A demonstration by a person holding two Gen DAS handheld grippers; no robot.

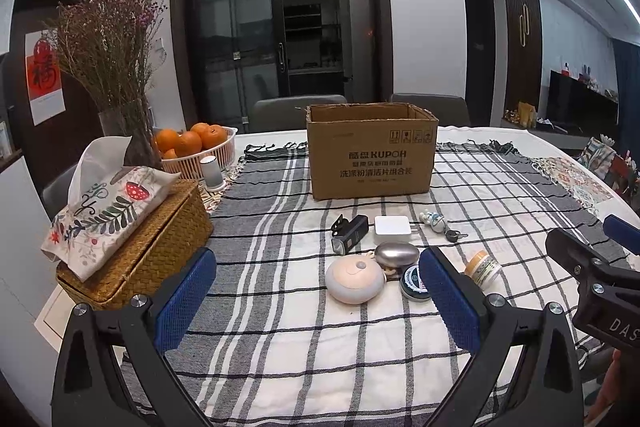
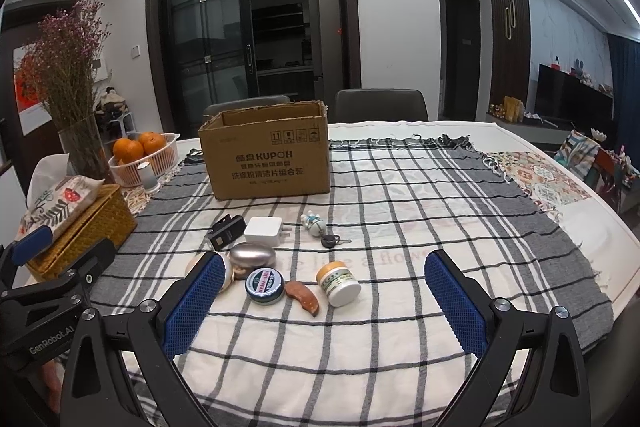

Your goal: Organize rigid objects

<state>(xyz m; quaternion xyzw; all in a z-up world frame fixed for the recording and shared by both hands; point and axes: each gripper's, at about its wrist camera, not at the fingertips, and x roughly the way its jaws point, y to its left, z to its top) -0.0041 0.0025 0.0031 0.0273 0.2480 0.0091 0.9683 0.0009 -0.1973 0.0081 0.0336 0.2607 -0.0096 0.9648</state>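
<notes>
Cardboard box (image 2: 266,151) behind small items; tissue basket (image 1: 160,247) left; left gripper (image 1: 318,301), right gripper (image 2: 326,307) spread wide, empty

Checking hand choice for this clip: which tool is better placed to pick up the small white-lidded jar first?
Probably the right tool. The jar lies between its open fingers in its view, while in the left view the jar sits outside the left tool, past its right finger. Both are open and empty.

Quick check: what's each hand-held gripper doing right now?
Left hand-held gripper: open, holding nothing.
Right hand-held gripper: open, holding nothing.
</notes>
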